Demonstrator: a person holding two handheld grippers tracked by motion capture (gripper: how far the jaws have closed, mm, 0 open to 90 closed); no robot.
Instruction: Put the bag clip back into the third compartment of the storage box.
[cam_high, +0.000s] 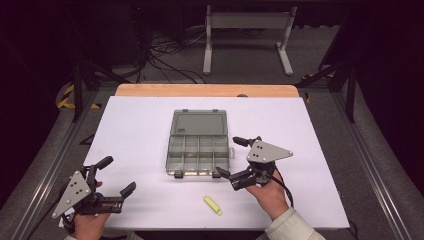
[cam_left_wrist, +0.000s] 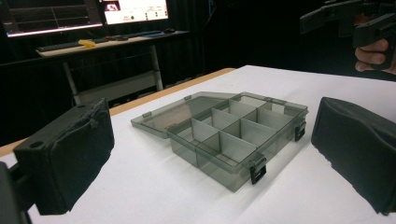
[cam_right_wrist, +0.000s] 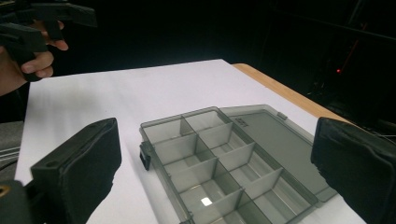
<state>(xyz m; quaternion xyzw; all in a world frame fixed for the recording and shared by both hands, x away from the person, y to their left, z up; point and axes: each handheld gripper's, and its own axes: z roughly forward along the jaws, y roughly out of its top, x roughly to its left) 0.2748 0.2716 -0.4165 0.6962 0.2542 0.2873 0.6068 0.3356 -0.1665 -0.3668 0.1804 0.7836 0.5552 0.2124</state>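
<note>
- One box is sitting around the middle of the table, a bit toward the far edge. It's smoky see-through plastic, and its lid is lying flat open toward the far edge.
- Counting compartments in the box: two rows of four, so eight in all. They're all looking empty in both gripper views.
- Two black latches are hanging off the near wall of the box, one at its left end and one at its right.
- One small yellow stick is lying near the table's near edge, well apart from the box and not touching anything. Can't tell what it is exactly.
- Two grippers, one per hand. The left gripper is hovering by the near left corner of the table, jaws spread wide with nothing between them. In the left gripper view both pads are standing far apart with the box showing across the gap.
- The right gripper is hanging just beside the right side of the box, jaws also spread wide and gripping nothing. One jaw is sitting near the right latch, the other by the box's right wall; can't tell if either is actually touching.
- One white sheet is covering the table, and one strip of bare wood is showing along the far edge.
</note>
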